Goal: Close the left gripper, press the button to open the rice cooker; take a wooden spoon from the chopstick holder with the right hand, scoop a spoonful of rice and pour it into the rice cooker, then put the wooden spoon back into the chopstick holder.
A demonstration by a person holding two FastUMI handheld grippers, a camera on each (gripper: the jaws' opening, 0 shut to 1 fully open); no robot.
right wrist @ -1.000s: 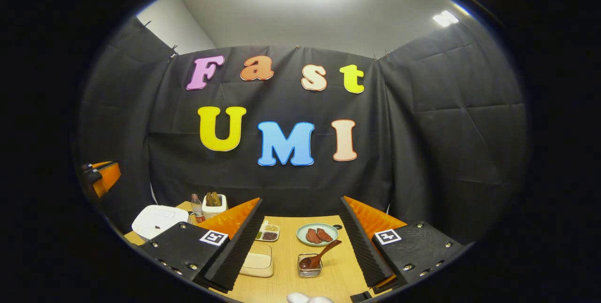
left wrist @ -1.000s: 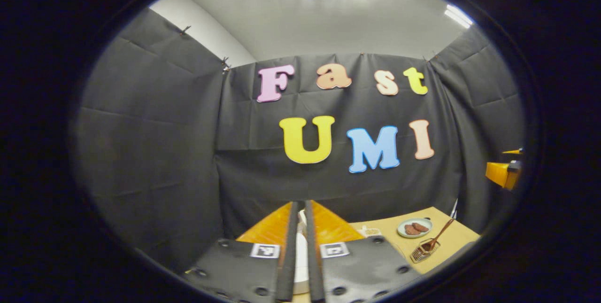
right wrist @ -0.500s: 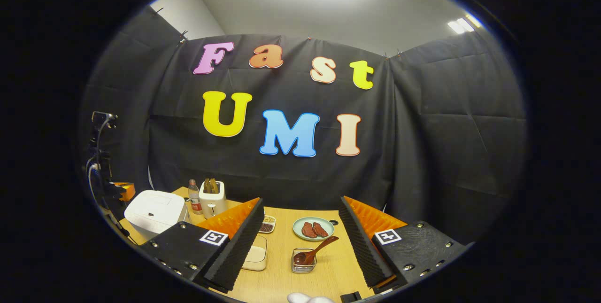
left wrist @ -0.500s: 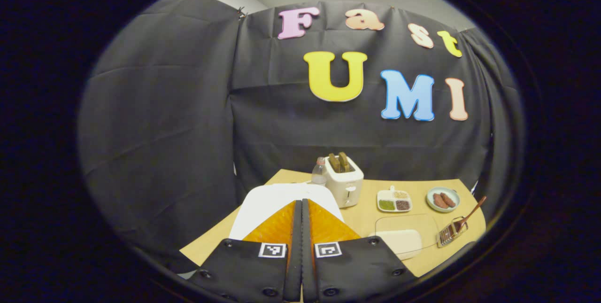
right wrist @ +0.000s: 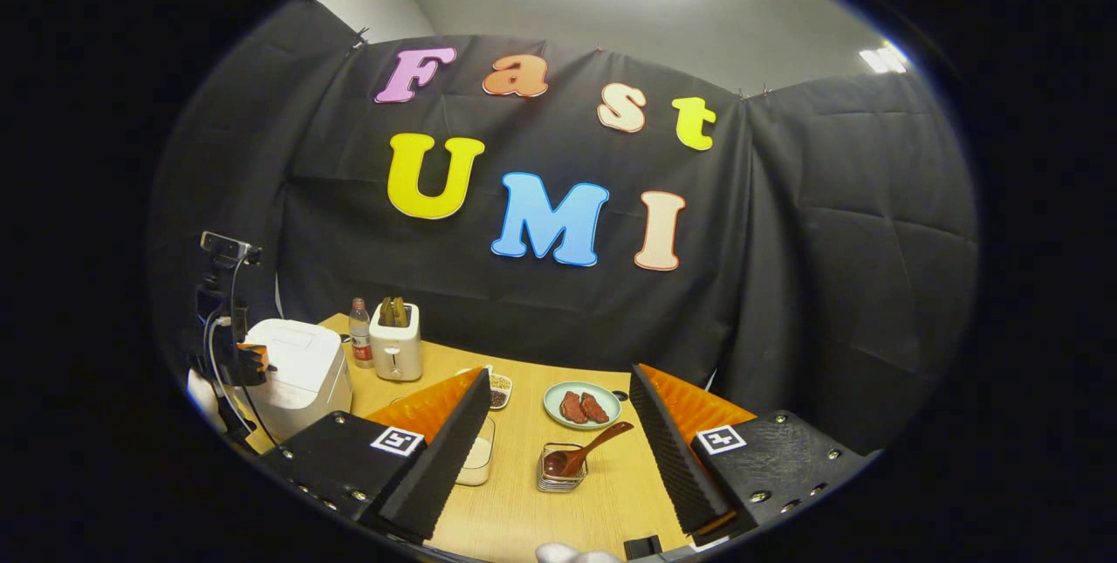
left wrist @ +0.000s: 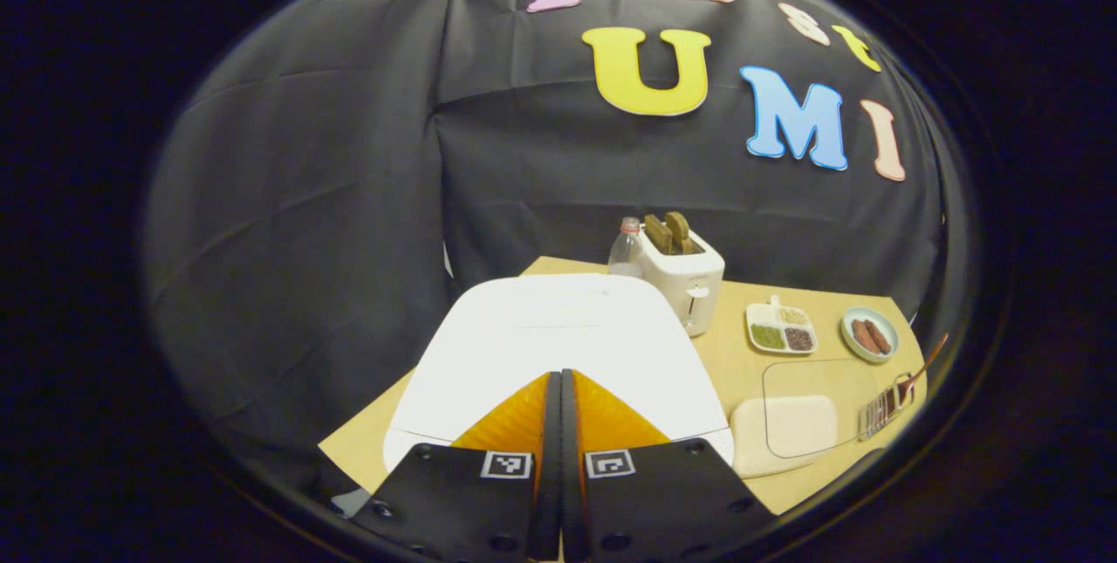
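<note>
White rice cooker under pinched-together left claw; right claw wide above wooden spoon.

In the right gripper view, the rice cooker is set at the table's left end. A bottle and toaster are placed right of it. The wooden spoon is stood in the chopstick holder, before a plate. What may be a rice box lies left of the holder.

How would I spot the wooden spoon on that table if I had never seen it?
Find the wooden table and the round plate holding two brown pieces. Just in front of it stands a small clear holder; the wooden spoon leans in it, handle slanting up to the right, the table's one long-handled utensil.
</note>
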